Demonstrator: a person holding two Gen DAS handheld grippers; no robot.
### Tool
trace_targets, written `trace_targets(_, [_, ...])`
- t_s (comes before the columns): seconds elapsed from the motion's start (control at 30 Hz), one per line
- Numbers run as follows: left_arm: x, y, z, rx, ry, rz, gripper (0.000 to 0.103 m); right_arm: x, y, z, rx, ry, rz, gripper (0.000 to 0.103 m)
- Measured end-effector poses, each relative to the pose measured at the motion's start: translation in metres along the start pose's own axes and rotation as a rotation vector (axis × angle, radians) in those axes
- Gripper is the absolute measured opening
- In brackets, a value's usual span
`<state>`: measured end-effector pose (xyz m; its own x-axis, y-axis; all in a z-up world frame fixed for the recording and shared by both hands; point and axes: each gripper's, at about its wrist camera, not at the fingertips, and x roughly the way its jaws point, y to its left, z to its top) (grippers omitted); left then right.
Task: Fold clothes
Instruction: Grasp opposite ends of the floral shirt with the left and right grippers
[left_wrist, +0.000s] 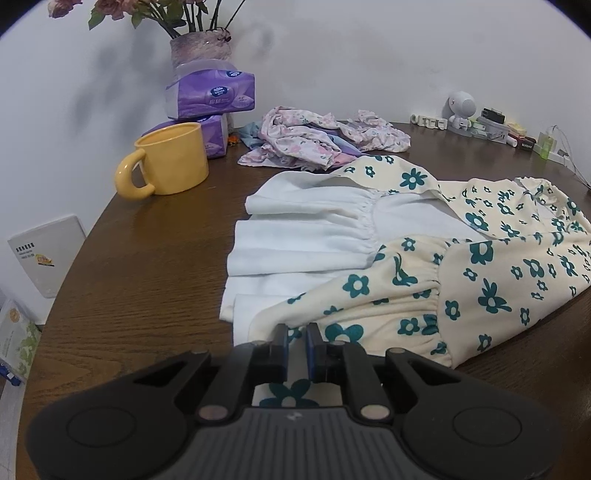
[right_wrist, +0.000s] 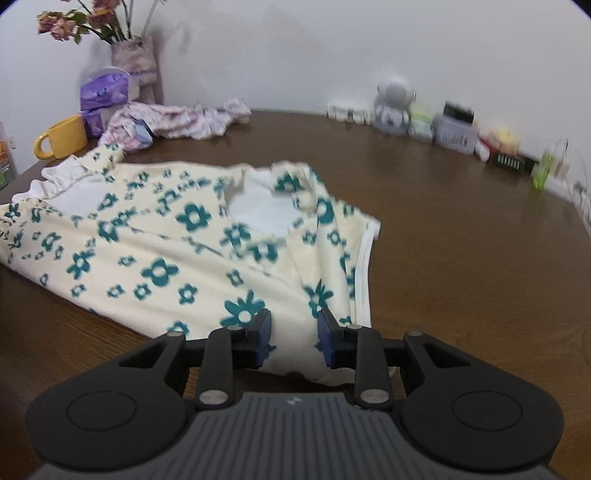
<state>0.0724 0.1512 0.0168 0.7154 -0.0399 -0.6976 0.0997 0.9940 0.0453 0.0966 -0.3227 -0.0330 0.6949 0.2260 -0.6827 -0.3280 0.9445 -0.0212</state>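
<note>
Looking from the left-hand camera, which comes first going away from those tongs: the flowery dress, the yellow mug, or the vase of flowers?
1. The flowery dress: its hem lies right between the left tongs.
2. The yellow mug: farther back, on the left of the table.
3. The vase: farthest, by the wall behind the purple tissue packs.

Yellow mug (left_wrist: 173, 162), purple tissue packs (left_wrist: 212, 92), flower vase (left_wrist: 201, 50) w/ desk clutter by wall.

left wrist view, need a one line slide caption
Left gripper fingers pinch the hem of a cream floral dress on a wooden table.
</note>
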Motion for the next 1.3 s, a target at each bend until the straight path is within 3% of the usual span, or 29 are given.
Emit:
trace_targets(0.17, [0.001,0.000,0.005,-0.004,0.026,0.004,0.011,-0.002,-0.004,0.007,0.011,0.006,0.016,0.029])
trace_targets(0.3, [-0.017,0.002,0.015,-0.033,0.013,-0.065,0.036,-0.023,-0.015,0.027,0.036,-0.048,0.045,0.034])
trace_targets(0.33, [-0.027,0.002,0.021,-0.020,-0.014,-0.079,0.038,-0.030,-0.018,0.034,0.031,-0.067,0.047,0.035])
trace_targets(0.43, [-0.060,-0.004,0.046,0.035,-0.123,-0.107,0.060,-0.051,-0.026,0.057,0.016,-0.122,0.052,0.043])
trace_targets(0.5, [-0.071,-0.012,0.066,0.080,-0.176,-0.134,0.092,-0.054,-0.029,0.077,-0.022,-0.123,0.052,0.061])
trace_targets(0.57, [-0.069,-0.024,0.087,0.138,-0.189,-0.165,0.098,-0.044,-0.027,0.099,-0.083,-0.087,0.042,0.072])
trace_targets(0.67, [-0.045,-0.050,0.120,0.243,-0.152,-0.183,0.099,-0.016,-0.026,0.128,-0.164,-0.005,0.040,0.082])
trace_targets(0.83, [0.013,-0.083,0.170,0.361,-0.091,-0.197,0.099,0.043,-0.033,0.166,-0.210,0.119,0.073,0.082])
trace_targets(0.93, [0.053,-0.086,0.190,0.356,-0.048,-0.215,0.098,0.076,-0.043,0.178,-0.208,0.166,0.099,0.073])
trace_targets(1.03, [0.089,-0.086,0.204,0.352,-0.009,-0.236,0.094,0.104,-0.058,0.187,-0.169,0.204,0.124,0.057])
trace_targets(1.13, [0.117,-0.083,0.212,0.362,0.020,-0.263,0.087,0.126,-0.068,0.189,-0.157,0.231,0.185,0.054])
trace_targets(1.3, [0.149,-0.084,0.214,0.424,0.115,-0.373,0.079,0.146,-0.060,0.185,-0.208,0.282,0.317,0.054])
